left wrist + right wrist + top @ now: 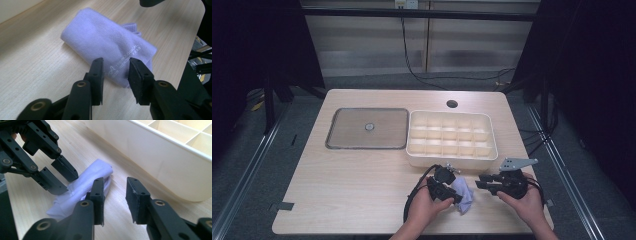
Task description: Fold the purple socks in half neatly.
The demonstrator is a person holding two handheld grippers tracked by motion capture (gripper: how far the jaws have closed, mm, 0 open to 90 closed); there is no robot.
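Folded lilac cloth [463, 196] lies on bench just in front of compartment tray [452, 158]; both my grippers part-open, nothing gripped – left gripper [115, 75] straddling its end, right gripper [113, 195] beside it; next I reckon: regrip w/ left.

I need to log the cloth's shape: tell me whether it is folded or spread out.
Folded. The cloth lies on the table as a compact, thick bundle with layered edges at one end, not a flat sheet.
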